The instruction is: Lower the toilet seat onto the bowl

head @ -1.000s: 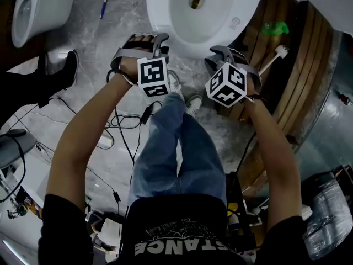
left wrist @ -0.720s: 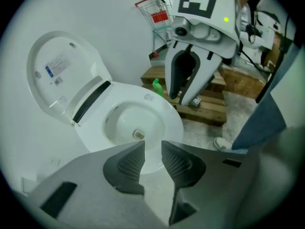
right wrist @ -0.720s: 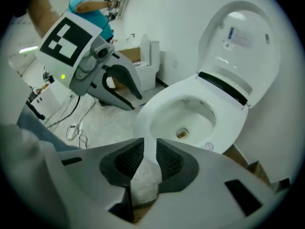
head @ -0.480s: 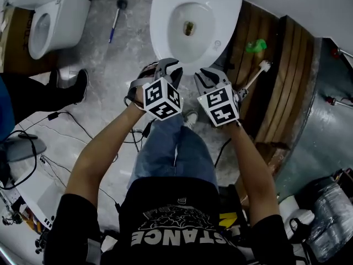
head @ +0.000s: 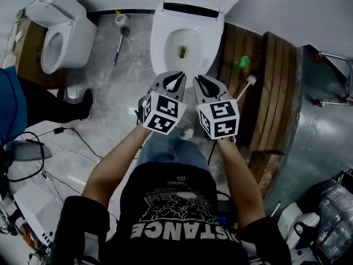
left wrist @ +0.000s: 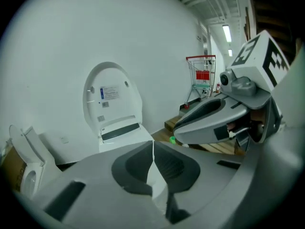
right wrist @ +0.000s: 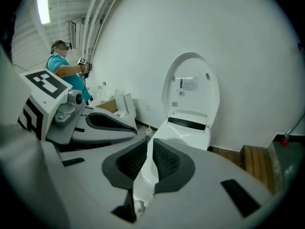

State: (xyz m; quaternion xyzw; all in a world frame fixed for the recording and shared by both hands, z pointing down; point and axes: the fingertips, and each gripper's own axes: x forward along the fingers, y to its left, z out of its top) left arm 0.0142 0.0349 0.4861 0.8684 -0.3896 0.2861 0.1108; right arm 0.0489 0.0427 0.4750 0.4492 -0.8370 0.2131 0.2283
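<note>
The white oval toilet seat (right wrist: 190, 82) stands up against the far wall, behind the white toilet bowl (head: 164, 40). In front of the bowl, the left gripper (head: 176, 77) is closed tight on nothing. The right gripper (head: 202, 80) has just been closing, fingers almost touching, nothing between them

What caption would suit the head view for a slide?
Left tongs and right tongs, both just closed on nothing, held side by side before the open toilet.

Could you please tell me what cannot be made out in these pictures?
Label on the raised lid: print too small, both gripper views.
Seat: not separable from that lid, white on white, every view.
Speck in the bowl: too small, head view.
</note>
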